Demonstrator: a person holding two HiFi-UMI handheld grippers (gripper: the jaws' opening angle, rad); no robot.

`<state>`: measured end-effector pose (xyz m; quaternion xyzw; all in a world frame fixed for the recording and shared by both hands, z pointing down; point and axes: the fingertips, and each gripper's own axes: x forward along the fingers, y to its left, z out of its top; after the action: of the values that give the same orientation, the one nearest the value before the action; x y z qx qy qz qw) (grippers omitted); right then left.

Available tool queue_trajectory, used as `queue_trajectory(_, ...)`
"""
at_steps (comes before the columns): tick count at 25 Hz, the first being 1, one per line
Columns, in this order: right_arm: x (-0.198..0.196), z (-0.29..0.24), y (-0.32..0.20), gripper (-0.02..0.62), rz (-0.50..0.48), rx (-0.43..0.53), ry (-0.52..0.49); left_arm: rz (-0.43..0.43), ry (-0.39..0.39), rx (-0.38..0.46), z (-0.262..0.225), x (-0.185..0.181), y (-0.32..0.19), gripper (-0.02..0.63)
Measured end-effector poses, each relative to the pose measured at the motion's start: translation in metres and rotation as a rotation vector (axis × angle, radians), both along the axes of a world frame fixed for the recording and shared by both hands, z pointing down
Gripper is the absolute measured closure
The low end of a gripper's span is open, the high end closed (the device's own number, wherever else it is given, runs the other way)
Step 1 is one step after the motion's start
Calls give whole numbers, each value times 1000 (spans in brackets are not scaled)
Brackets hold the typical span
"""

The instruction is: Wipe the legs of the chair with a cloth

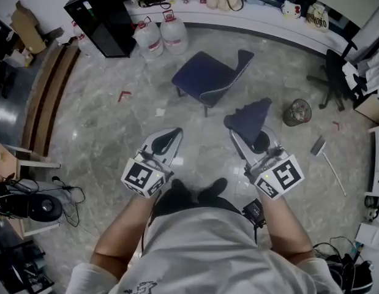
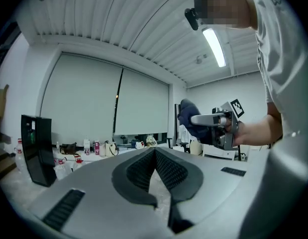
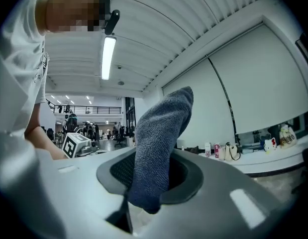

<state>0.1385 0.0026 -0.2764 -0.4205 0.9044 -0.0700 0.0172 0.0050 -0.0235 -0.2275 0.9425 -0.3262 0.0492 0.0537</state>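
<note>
The chair [image 1: 210, 78], blue with a dark frame, sits on the marble floor [image 1: 116, 133]; in the head view it is seen from above, with its back on its right side and one leg showing under its near edge. The cloth [image 1: 250, 118], dark blue terry, is off the chair, on the person's side of it and a little to its right. It is pinched in the right tool [image 1: 249, 141]: the right gripper view shows both pads pressed on the cloth's lower part, while the free end stands up above the jaws. The left tool [image 1: 171, 138] is also on the person's side of the chair, to the left of the cloth and apart from it. Its jaws are pressed together at the tips with nothing between them.

Just beyond the chair, to its left, stand two water jugs [image 1: 160, 37], with a black cabinet [image 1: 100, 18] further left. Past the chair, a curved worktop [image 1: 262, 18] runs along the wall, carrying bags and bottles. To the chair's right are a mesh bin [image 1: 297, 112] and, further off, an office chair [image 1: 333, 72]. The person's shoes [image 1: 195, 192] rest on the floor, nearer the person than both tools
</note>
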Motion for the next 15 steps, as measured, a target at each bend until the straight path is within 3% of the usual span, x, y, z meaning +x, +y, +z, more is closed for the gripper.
queue_trajectory(5, 22, 30, -48, 494, -10, -24, 39, -25, 24, -24, 43, 22, -62, 600)
queue_trajectory(9, 7, 73, -87, 494, 17, -41, 56, -20, 38, -35, 93, 9, -112, 600)
queue_trajectory(15, -11, 207, -158, 494, 1, -90, 60, 21, 60, 17, 205, 12, -200, 600)
